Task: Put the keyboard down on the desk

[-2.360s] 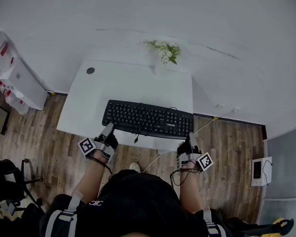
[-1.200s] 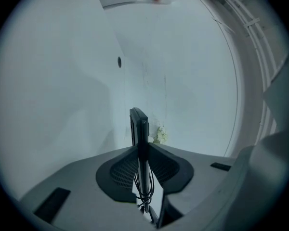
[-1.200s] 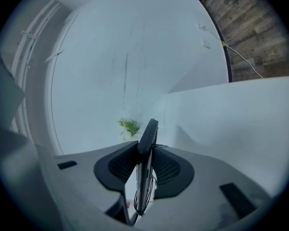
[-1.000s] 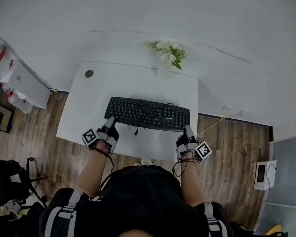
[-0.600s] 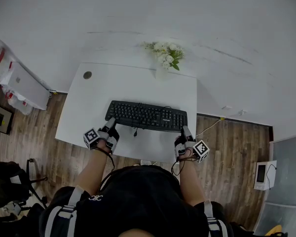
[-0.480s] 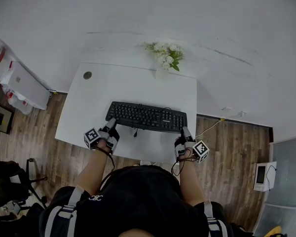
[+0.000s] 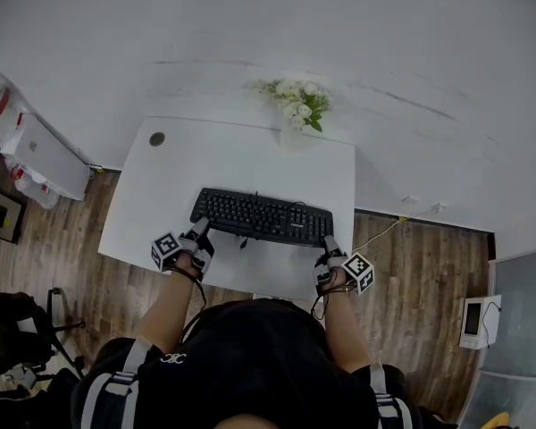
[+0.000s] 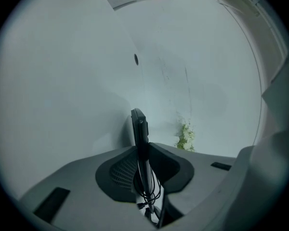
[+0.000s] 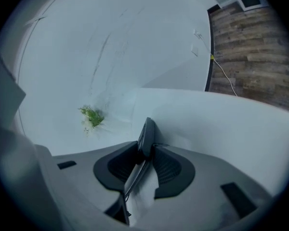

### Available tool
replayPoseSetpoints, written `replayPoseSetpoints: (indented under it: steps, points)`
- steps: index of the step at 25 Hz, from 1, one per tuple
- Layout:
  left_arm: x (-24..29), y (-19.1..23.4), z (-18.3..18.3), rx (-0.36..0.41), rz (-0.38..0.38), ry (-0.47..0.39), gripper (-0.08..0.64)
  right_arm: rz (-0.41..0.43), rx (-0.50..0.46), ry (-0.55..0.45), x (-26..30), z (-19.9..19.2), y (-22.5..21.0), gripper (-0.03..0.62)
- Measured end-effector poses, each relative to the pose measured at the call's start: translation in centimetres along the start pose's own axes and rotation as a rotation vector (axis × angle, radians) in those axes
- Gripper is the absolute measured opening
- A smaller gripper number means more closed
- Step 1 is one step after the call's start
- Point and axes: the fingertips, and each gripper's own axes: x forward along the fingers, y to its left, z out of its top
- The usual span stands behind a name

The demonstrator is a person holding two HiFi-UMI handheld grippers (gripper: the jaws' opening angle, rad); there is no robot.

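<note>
The black keyboard lies across the front half of the white desk, its cable curling off the near side. My left gripper is shut on the keyboard's left end. In the left gripper view the keyboard stands edge-on between the pads of my left gripper, with cable loops below. My right gripper is at the right end and its jaws are opening. In the right gripper view the keyboard still touches both pad tips of my right gripper, and a gap shows lower down beside one pad.
A vase of white flowers stands at the desk's far edge by the wall. A round cable hole is at the far left corner. Boxes sit on the floor to the left. A cable and a small device lie right.
The keyboard has moved from overhanging the front edge to lying farther in on the desk. Both grippers have travelled with it, and the right end has swung slightly inward.
</note>
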Motion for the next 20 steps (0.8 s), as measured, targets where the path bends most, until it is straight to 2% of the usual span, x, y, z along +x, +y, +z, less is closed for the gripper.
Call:
replayPoseSetpoints:
  steps: [2,8,15,17,20]
  points:
    - [0.0,0.5,0.0,0.026,0.046,0.012,0.077,-0.031,-0.036,0.008,0.0,0.0,-0.2,0.104]
    - [0.0,2.5,-0.3,0.141,0.257,0.065,0.112,-0.157,-0.225,0.048,0.1,0.0,-0.7,0.121]
    - [-0.4,4.7,-0.3,0.170,0.391,0.079,0.126,-0.318,-0.449,0.106,0.3,-0.3,-2.0,0.147]
    - [-0.4,5.1,-0.3,0.163,0.418,0.081,0.130,-0.381,-0.552,0.139,0.3,-0.3,-2.4,0.152]
    - [-0.7,5.8,-0.2,0.197,0.484,0.093,0.133,-0.495,-0.799,0.192,0.1,-0.5,-2.7,0.118]
